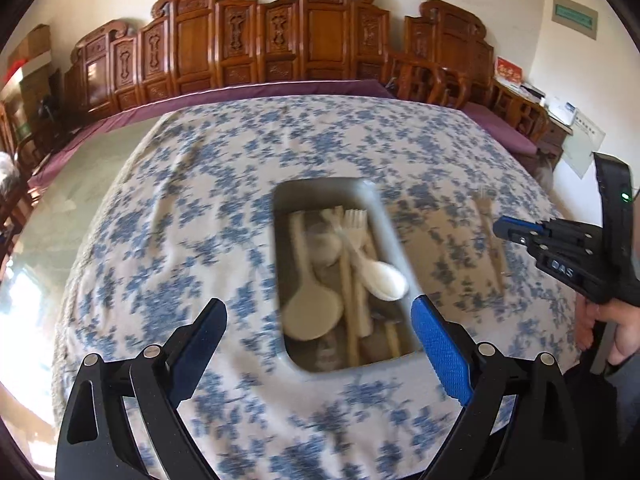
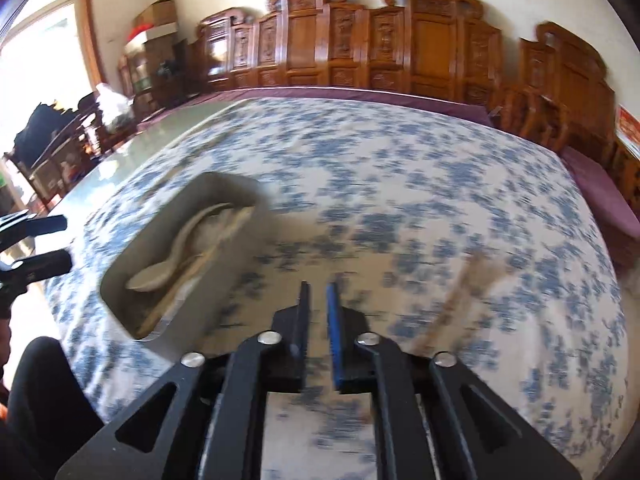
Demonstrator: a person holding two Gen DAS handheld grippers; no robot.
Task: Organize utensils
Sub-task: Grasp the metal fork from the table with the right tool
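the utensils are gathered lengthwise in the grey tray [image 1: 384, 216] so they stay sorted; the left gripper [image 1: 320, 344] is held over it, jaws wide and empty. one fork [image 2: 460, 300] is left on the cloth [image 1: 200, 200]; the right gripper [image 2: 319, 304], jaws narrowly parted and empty, is aimed near it, likely for pickup.
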